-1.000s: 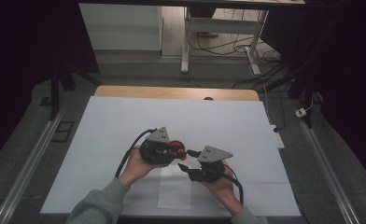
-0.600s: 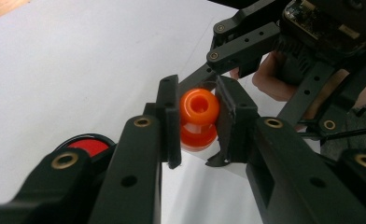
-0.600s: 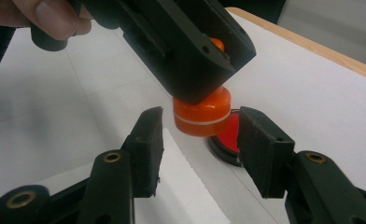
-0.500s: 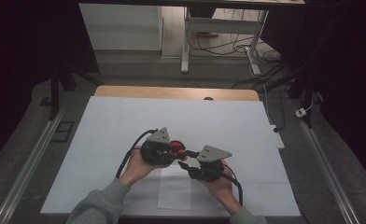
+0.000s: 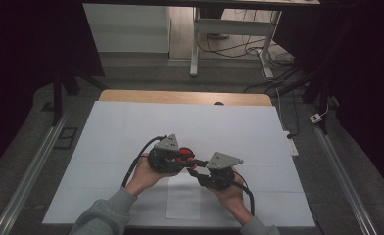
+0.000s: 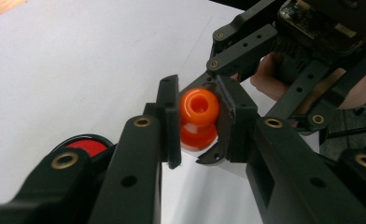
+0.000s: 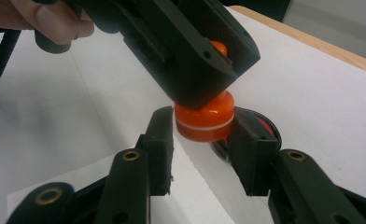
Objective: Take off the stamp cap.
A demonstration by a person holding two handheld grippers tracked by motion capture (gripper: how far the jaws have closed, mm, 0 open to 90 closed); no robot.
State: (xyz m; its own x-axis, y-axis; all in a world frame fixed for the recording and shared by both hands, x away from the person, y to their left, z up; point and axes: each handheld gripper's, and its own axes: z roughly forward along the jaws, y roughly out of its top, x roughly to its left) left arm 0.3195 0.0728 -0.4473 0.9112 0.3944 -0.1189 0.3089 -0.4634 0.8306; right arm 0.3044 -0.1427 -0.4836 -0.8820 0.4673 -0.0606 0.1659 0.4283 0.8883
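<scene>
An orange two-part piece (image 6: 199, 116), a ball-like top with a hole on a wider base, hangs just above the white table sheet (image 5: 131, 132). My left gripper (image 6: 197, 112) is shut on the top, one pad on each side. From the opposite side my right gripper (image 7: 202, 140) has just been closing, and its pads now press on the base (image 7: 204, 119) with its white seam line. In the high view both grippers meet near the table's middle front, left gripper (image 5: 190, 159) and right gripper (image 5: 194, 167) tip to tip. A finger (image 7: 190, 60) of the left gripper covers the top.
A red disc with a black rim (image 6: 85, 145) lies on the sheet just under the grippers. A loose white paper (image 5: 182, 200) lies at the front edge. The wooden table edge (image 5: 180, 97) runs along the back; metal rails (image 5: 33, 166) flank the table.
Both hands have kept their place over the sheet. The high view is too small to show any shift of the jaws or the orange piece.
</scene>
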